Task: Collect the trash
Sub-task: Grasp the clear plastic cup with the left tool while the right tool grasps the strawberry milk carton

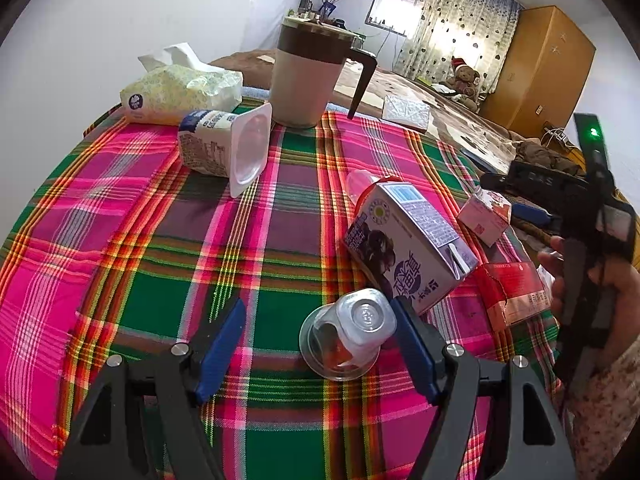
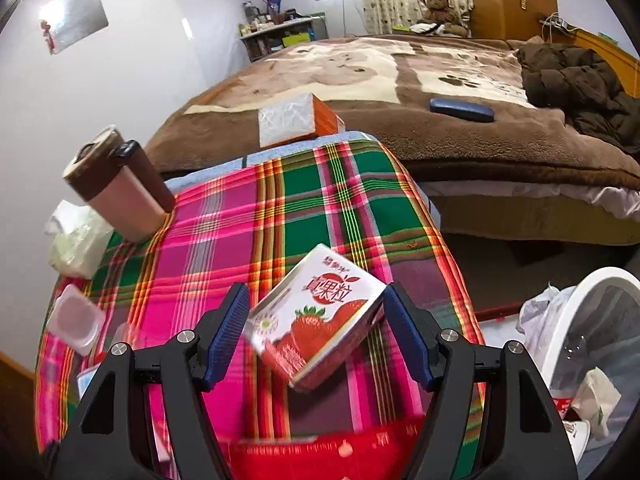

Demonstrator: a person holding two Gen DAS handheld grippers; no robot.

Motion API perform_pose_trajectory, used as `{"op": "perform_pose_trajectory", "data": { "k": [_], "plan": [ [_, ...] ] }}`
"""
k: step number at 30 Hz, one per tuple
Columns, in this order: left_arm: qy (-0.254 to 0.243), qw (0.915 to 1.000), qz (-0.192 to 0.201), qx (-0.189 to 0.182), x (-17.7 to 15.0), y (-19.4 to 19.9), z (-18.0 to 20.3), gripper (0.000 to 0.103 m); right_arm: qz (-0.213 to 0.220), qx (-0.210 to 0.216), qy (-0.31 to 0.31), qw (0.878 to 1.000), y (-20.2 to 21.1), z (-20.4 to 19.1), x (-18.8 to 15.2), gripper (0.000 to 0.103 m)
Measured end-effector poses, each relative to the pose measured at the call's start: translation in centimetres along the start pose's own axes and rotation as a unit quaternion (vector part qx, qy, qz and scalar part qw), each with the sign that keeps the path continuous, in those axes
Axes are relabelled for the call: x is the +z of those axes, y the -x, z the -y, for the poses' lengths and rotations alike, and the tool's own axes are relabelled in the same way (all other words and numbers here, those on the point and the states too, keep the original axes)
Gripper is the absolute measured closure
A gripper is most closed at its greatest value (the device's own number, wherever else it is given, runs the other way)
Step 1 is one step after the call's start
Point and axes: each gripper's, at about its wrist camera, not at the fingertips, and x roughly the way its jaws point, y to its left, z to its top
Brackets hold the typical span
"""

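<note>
In the left wrist view my left gripper (image 1: 320, 316) is open over the plaid tablecloth (image 1: 160, 240). A small clear plastic bottle (image 1: 348, 336) lies between its fingers, close to the right one. A purple milk carton (image 1: 408, 244) lies just beyond, with a red wrapper (image 1: 512, 292) to its right. A yoghurt cup (image 1: 224, 148) lies on its side at the far left. In the right wrist view my right gripper (image 2: 316, 312) is open around a strawberry milk carton (image 2: 320, 316), which touches the right finger. A white trash bin (image 2: 592, 344) stands on the floor at right.
A brown-and-cream mug (image 1: 308, 76) and a tissue pack (image 1: 180, 88) stand at the table's far side. A bed (image 2: 400, 92) with a box (image 2: 296, 120), a blue case (image 2: 460, 110) and a brown jacket lies beyond. A red wrapper (image 2: 320, 456) lies under the right gripper.
</note>
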Motion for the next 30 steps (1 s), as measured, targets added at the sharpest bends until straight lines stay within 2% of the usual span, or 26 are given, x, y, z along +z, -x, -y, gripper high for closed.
{"op": "perform_pose_trajectory", "data": {
  "k": [9, 15, 17, 19, 21, 25, 29, 30],
  "plan": [
    [0.0, 1.0, -0.003, 0.002, 0.3, -0.2, -0.3, 0.028, -0.027, -0.024, 0.063, 0.997, -1.3, -2.6, -0.5, 0.032],
    [0.007, 0.9999, -0.001, 0.007, 0.5, -0.3, -0.7, 0.029, -0.02, -0.026, 0.081, 0.996, -0.3, -2.8, -1.6, 0.032],
    [0.006, 1.0, -0.001, 0.007, 0.5, -0.4, -0.7, 0.032, -0.019, -0.03, 0.081, 0.996, -0.2, -2.7, -1.8, 0.032],
    [0.005, 1.0, 0.0, 0.006, 0.5, -0.3, -0.6, 0.042, -0.013, -0.039, 0.082, 0.996, 0.0, -2.7, -1.9, 0.032],
    [0.004, 1.0, 0.001, 0.005, 0.4, -0.2, -0.5, 0.045, -0.016, -0.036, 0.077, 0.996, 0.1, -2.5, -2.0, 0.032],
    [0.004, 1.0, 0.001, 0.002, 0.4, -0.2, -0.6, 0.06, -0.015, -0.029, 0.067, 0.997, 0.0, -2.2, -1.9, 0.032],
    [-0.001, 1.0, 0.008, 0.0, 0.4, 0.0, -0.3, 0.068, -0.011, -0.03, 0.066, 0.997, -0.1, -2.2, -2.1, 0.032],
    [-0.002, 1.0, 0.008, -0.002, 0.4, 0.0, -0.3, 0.069, -0.01, -0.029, 0.067, 0.997, -0.1, -2.3, -2.1, 0.035]
  ]
}}
